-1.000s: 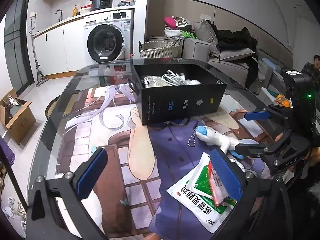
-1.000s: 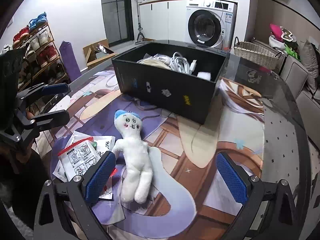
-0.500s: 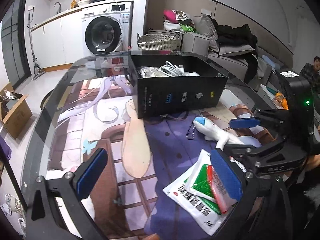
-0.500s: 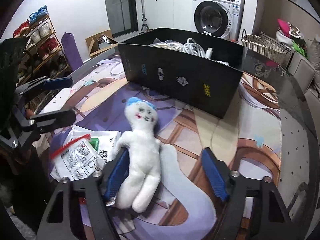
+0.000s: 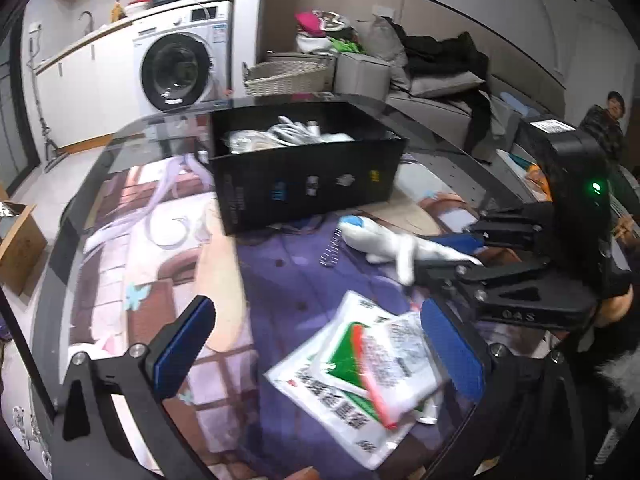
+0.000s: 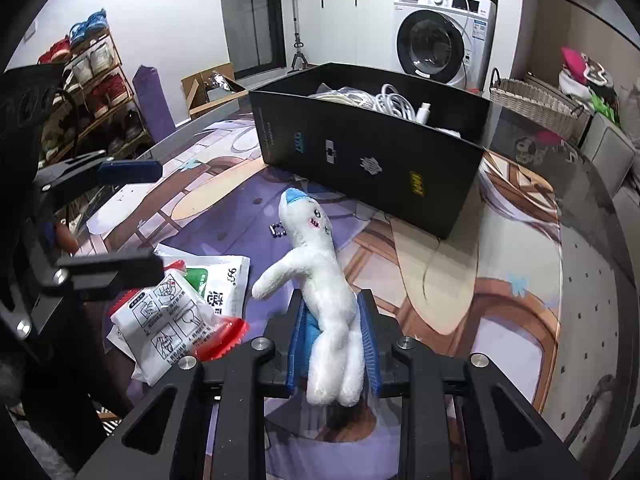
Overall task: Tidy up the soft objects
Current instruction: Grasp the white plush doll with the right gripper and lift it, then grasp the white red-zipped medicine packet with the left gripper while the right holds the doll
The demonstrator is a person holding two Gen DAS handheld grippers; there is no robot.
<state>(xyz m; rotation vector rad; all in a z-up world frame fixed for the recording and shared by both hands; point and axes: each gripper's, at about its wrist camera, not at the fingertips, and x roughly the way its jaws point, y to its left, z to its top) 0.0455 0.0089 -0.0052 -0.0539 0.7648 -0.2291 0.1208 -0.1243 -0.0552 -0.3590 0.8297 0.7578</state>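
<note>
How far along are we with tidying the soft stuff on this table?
Done: the black box already holds white cables. In hand: the right tool has just closed on the white plush doll, pads squeezing its lower body; it still lies on the mat. Left: lifting the doll away, likely into the box, then the sachet packets, which the open left tool hovers over.

On the table there is one white plush doll (image 6: 320, 280), one black box (image 6: 368, 160), and two packets (image 6: 172, 320) which overlap. There are two grippers, the left gripper (image 5: 316, 352) and the right gripper (image 6: 332, 344).
</note>
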